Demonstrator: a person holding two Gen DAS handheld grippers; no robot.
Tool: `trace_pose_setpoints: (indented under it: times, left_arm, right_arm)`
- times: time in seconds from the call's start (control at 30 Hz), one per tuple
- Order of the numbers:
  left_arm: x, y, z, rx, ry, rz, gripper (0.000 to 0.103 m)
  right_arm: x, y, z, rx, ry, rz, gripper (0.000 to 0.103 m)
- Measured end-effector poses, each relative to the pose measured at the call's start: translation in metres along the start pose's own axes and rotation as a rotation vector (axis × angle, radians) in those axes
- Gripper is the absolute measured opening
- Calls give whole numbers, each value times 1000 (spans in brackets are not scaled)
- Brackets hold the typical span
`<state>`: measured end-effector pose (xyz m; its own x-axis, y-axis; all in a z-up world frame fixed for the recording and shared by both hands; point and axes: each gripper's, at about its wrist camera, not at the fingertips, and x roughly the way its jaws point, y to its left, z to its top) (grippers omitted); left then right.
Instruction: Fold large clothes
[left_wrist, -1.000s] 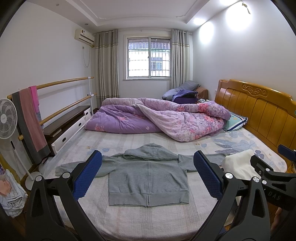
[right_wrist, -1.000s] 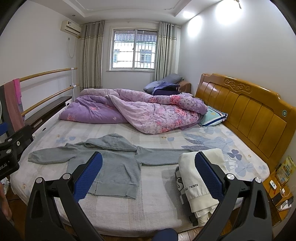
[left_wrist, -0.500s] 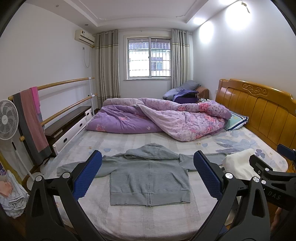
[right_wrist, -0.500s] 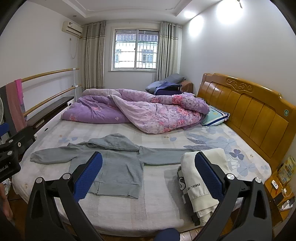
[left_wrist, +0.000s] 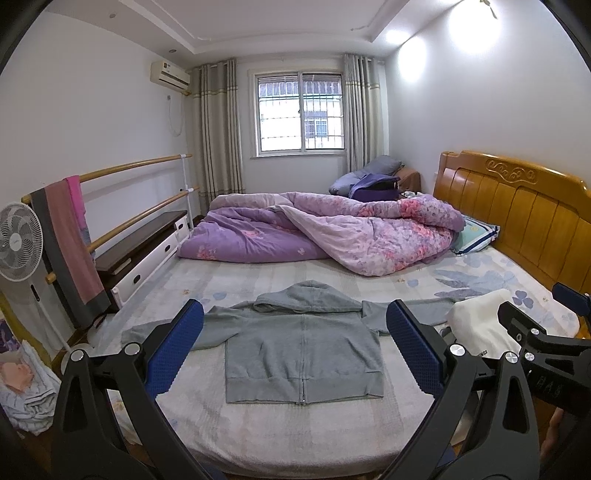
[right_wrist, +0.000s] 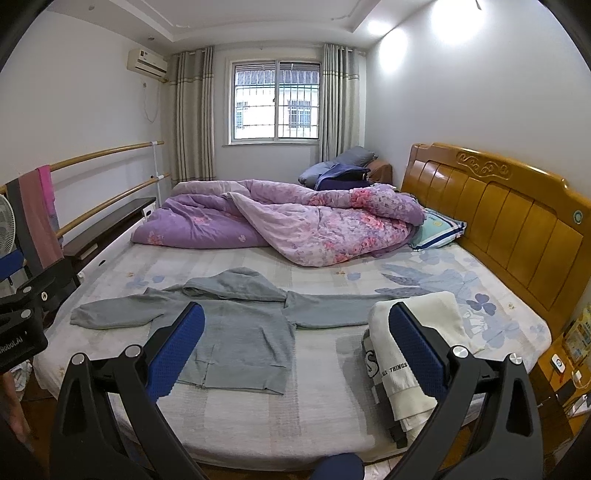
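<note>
A grey zip hoodie (left_wrist: 303, 350) lies flat on the bed, front up, sleeves spread to both sides; it also shows in the right wrist view (right_wrist: 240, 332). My left gripper (left_wrist: 295, 347) is open and empty, held above the near edge of the bed, facing the hoodie. My right gripper (right_wrist: 295, 343) is open and empty, held to the right of the hoodie's body, near a stack of folded clothes (right_wrist: 402, 354) topped by a white garment. The right gripper's body shows at the right edge of the left wrist view (left_wrist: 546, 354).
A rumpled purple floral quilt (left_wrist: 325, 232) lies across the far half of the bed (left_wrist: 280, 432). A wooden headboard (right_wrist: 498, 218) stands at the right. At the left are a rail with hung towels (left_wrist: 62, 236), a fan (left_wrist: 18, 240) and a low cabinet (left_wrist: 144, 251).
Both grippers have drifted slightly; the view of the bed shifts a little. The hoodie and the folded stack have not moved.
</note>
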<state>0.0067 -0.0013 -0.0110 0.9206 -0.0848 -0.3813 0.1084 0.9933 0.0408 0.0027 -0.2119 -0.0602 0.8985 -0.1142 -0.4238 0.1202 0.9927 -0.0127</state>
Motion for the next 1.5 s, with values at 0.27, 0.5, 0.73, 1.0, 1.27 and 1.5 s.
trace_pose_setpoints:
  times: [0.27, 0.5, 0.73, 1.0, 1.27, 1.5]
  left_arm:
    - [22, 7, -15, -10, 34, 35, 98]
    - [76, 35, -28, -44, 90, 42, 98]
    - [152, 83, -52, -110, 158, 91, 98]
    - [263, 171, -113, -172, 352, 202, 98]
    - [357, 334, -203, -485, 529, 301, 98]
    - [406, 462, -240, -851, 439, 302, 98]
  right_arm:
    - [29, 13, -4, -13, 28, 56, 96]
    - [85, 43, -9, -8, 89, 170, 96]
    - [168, 77, -13, -7, 144, 232, 96]
    - [288, 145, -45, -36, 347, 370, 57]
    - [380, 214, -80, -111, 484, 516, 4]
    - [442, 253, -103, -115, 528, 520, 4]
